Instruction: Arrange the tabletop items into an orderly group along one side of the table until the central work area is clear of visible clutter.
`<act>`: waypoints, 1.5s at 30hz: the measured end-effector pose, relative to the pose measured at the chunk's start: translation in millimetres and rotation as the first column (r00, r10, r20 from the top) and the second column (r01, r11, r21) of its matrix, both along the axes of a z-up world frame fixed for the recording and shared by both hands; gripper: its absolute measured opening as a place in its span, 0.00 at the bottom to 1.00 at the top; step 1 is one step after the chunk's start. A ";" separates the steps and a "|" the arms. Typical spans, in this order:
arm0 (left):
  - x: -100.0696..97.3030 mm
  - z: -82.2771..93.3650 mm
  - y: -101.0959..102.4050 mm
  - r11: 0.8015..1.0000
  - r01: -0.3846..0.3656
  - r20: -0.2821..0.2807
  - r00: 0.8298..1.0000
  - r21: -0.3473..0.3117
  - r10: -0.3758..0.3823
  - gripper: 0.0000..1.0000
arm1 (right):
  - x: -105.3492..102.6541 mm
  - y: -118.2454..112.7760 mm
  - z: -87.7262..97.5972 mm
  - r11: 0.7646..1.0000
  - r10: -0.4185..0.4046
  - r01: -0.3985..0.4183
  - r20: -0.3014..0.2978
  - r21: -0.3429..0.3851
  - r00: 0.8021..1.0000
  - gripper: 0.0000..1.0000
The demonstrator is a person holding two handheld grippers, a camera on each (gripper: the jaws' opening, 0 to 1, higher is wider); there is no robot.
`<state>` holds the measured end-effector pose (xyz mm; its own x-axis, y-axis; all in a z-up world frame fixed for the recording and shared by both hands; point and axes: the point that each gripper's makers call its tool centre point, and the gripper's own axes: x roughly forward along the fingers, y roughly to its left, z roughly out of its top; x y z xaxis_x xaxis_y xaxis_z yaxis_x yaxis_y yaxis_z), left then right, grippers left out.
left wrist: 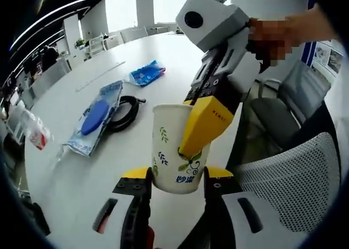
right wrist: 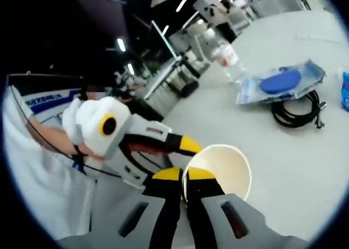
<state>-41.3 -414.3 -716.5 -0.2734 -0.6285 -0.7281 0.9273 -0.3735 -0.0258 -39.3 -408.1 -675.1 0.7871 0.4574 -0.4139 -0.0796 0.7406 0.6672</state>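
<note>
Clearly the tidying is not finished. On the white worktop several things lie scattered: a flat clear packet with a blue oval object at about 10 o'clock from the paper cup in the left gripper view, a black coiled cable touching the packet's right side, a small blue packet farther away at 11 o'clock, and a plastic bottle with a red label near the worktop's edge at 9 o'clock. I judge that these are not yet grouped along one side.

The cup is being handled by both tools. The left hand-held gripper has its jaws on both sides of the cup's lower part, apparently gripping it. The right hand-held gripper has its jaws closed on the cup's rim, one jaw inside and one outside, at 7 o'clock of the cup's mouth.

The cup carries green leaf drawings and blue printed characters near the bottom, too small to read. The right hand-held gripper's yellow jaw has small dark letters, also not legible.
</note>
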 end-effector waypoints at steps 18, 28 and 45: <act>37.4 -9.6 17.9 0.935 -0.355 -0.171 0.920 0.026 0.354 0.37 | -6.7 -24.5 -7.8 0.983 -0.183 0.183 -0.013 0.015 0.983 0.00; 70.9 -3.6 35.2 0.869 -0.494 -0.203 0.850 0.012 0.486 0.37 | -11.8 -25.7 -15.6 0.979 -0.202 0.203 -0.048 0.015 0.978 0.00; 95.1 8.2 58.7 0.799 -0.602 -0.241 0.775 0.002 0.584 0.38 | 17.2 -18.1 -11.2 0.991 -0.126 0.124 -0.067 -0.041 0.990 0.00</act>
<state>53.8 -355.6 -708.3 0.0250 -0.7663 -0.6420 0.9381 0.2399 -0.2497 -22.0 -426.1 -686.3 0.8061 0.3408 -0.4838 0.0606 0.7656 0.6404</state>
